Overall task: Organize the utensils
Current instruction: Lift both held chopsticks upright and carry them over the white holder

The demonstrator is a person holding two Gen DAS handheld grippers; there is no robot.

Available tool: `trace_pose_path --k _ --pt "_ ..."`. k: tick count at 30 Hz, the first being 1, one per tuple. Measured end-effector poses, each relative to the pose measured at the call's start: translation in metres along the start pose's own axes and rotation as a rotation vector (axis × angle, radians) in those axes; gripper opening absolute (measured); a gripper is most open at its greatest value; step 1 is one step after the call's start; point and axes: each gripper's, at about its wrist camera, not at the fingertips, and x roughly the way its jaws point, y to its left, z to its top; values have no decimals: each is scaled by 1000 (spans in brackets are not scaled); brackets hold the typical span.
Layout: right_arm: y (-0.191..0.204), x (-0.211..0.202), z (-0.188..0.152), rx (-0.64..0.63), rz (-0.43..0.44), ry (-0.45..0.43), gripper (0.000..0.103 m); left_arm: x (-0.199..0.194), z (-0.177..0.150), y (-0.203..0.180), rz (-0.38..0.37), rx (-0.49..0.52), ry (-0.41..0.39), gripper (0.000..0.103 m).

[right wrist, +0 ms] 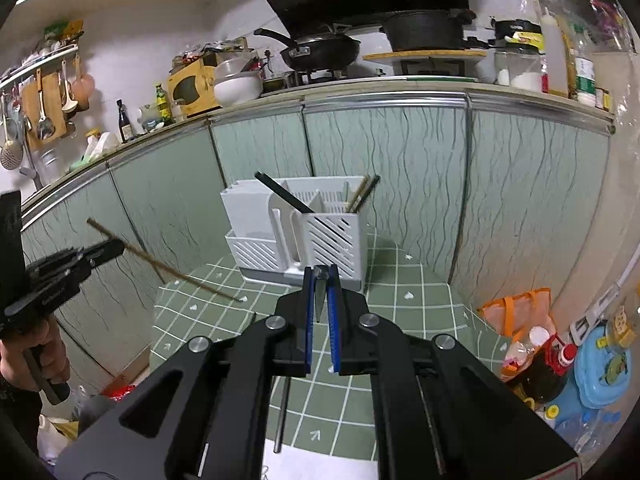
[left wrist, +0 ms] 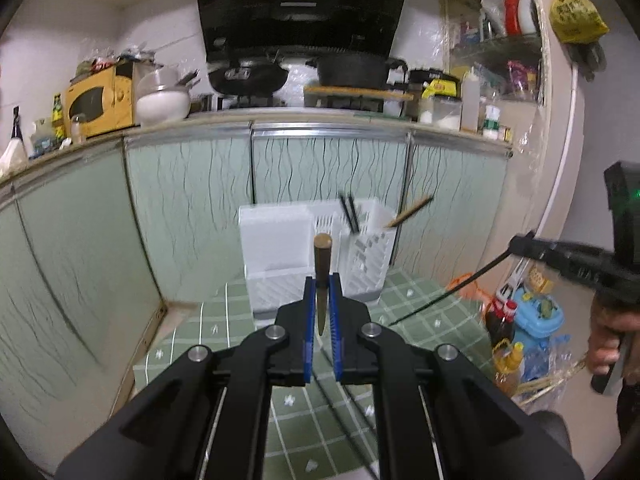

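Kitchen floor shot – the white utensil caddy (left wrist: 316, 256) sits mid-frame on the green tile mat (left wrist: 420, 308), backed up against the green cabinet doors (left wrist: 188, 208). Two black chopsticks (left wrist: 349, 213) and a wooden one (left wrist: 408, 212) already lean inside it.

The left gripper (left wrist: 322, 300) is pinched tight on a wooden chopstick (left wrist: 322, 260), seen end-on, pointing straight at the caddy; from the right wrist view it slants from upper left down to the mat.

The right gripper (right wrist: 321, 300) is clamped on a black chopstick (left wrist: 460, 288) – its long axis drops toward lower left in the left view. Bottles and a blue container (right wrist: 604, 368) crowd the lower right.
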Motion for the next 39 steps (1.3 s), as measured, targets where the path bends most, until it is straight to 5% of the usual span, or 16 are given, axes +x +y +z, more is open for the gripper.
trace_pose_path --k 10,24,39 --pt "21 -7 28 -65 10 -14 6 -6 44 1 -31 -40 -42 6" --pt "20 -33 40 -109 28 -61 6 3 51 -9 -118 -49 -23 6" --pt "-9 -25 112 -110 -2 -123 6 45 105 -33 -137 -13 -71 6"
